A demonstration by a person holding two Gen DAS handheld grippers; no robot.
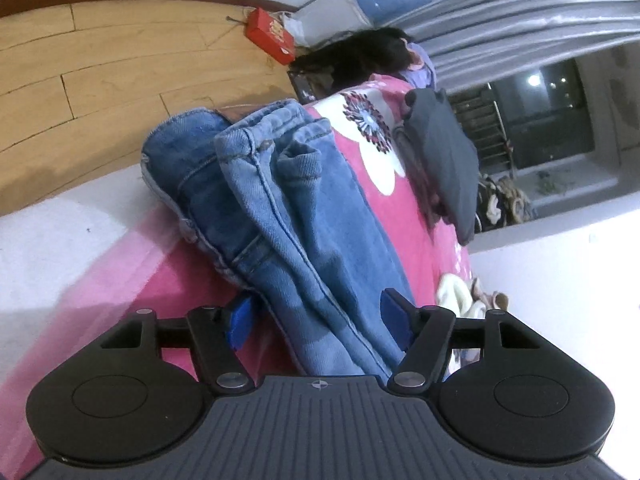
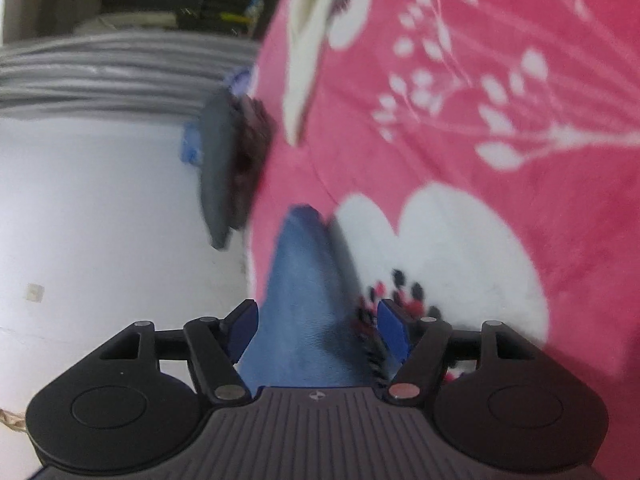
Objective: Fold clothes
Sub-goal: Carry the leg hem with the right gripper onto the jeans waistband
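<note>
A pair of blue jeans (image 1: 280,208) lies folded lengthwise on the pink flowered blanket (image 1: 376,208), its waistband at the far end. My left gripper (image 1: 318,322) is open over the near part of the jeans; the denim runs between its blue pads (image 1: 240,326) and a strip of pink shows beside the left pad. In the blurred right wrist view, a narrow end of the jeans (image 2: 304,300) lies between the jaws of my right gripper (image 2: 318,330). That gripper is open too, with blanket pattern showing between the denim and its right pad.
A dark grey garment (image 1: 444,160) lies at the blanket's far edge and also appears as a grey garment (image 2: 218,168) in the right wrist view. Cream cloth (image 1: 460,292) lies to the right. A person with dark hair (image 1: 360,56) sits beyond the bed by grey curtains (image 1: 520,12); a red box (image 1: 270,38) is on the wooden floor.
</note>
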